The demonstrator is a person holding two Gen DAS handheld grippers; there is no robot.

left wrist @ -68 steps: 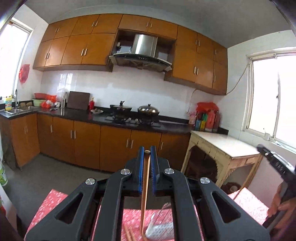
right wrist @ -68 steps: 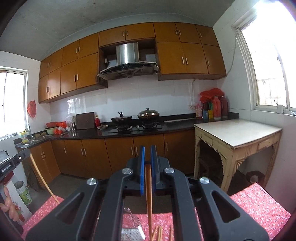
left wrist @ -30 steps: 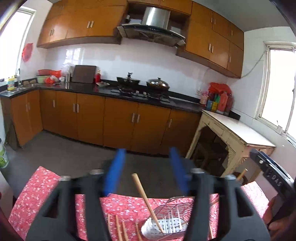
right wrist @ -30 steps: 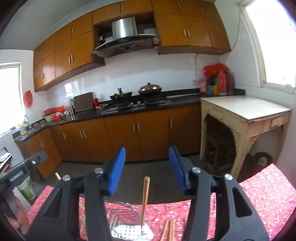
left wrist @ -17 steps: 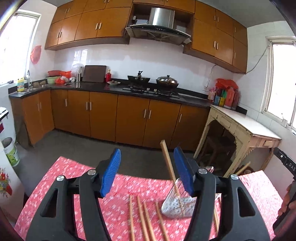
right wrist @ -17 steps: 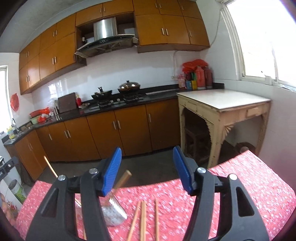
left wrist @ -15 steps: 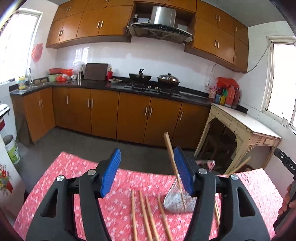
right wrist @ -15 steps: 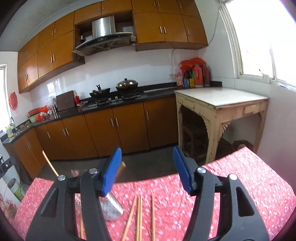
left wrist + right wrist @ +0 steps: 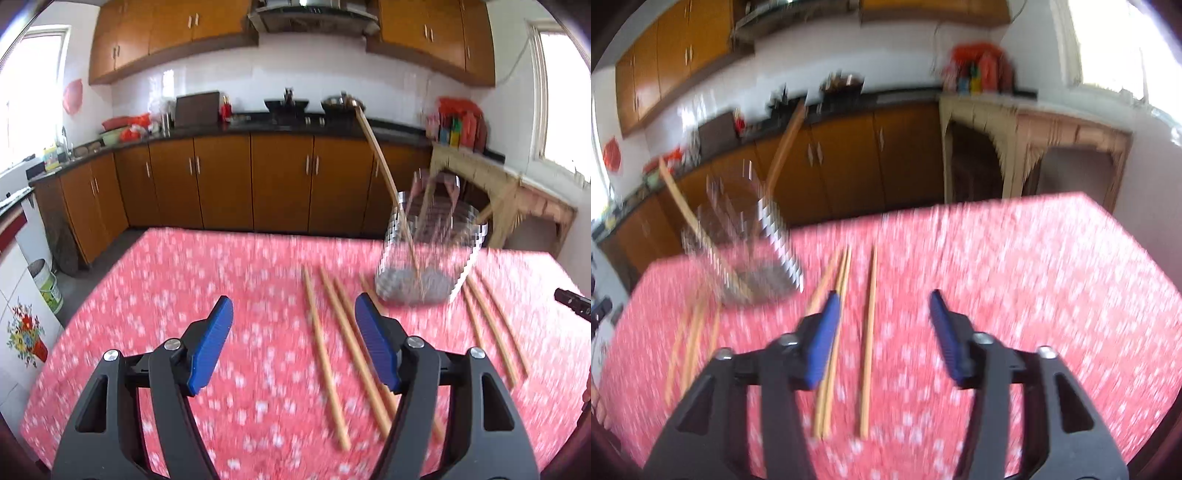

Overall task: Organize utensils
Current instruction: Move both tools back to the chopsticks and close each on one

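Blue-padded and black-framed, the left gripper (image 9: 293, 321) hangs over the red floral tabletop (image 9: 184, 295) with its jaws opening and nothing between them; only bare cloth shows in the gap. Just to its right lie three loose chopsticks (image 9: 325, 358) side by side, running away from the camera, and one of them passes under the gripper's right finger. Left of the gripper the cloth is open all the way to the tabletop's left edge, beyond which the floor drops away.

The right gripper (image 9: 882, 314) also points down at the tabletop, its jaws closing, with a single chopstick (image 9: 868, 339) lying on the cloth between them, untouched by either pad. A close pair of chopsticks (image 9: 833, 354) runs beside and under its left finger. To its right the cloth is free out to the far corner of the tabletop.

Farther on stands the wire utensil basket (image 9: 428, 254), blurred, near the tabletop's far edge, with two chopsticks leaning in it (image 9: 384, 173), their tops tilted outward. More chopsticks lie on the cloth on the basket's other side (image 9: 495, 325). A dark part of the right gripper shows at the right edge of the left view.

Beyond the far edge come open floor, brown kitchen cabinets (image 9: 221, 184) and a pale side table (image 9: 1034, 129).
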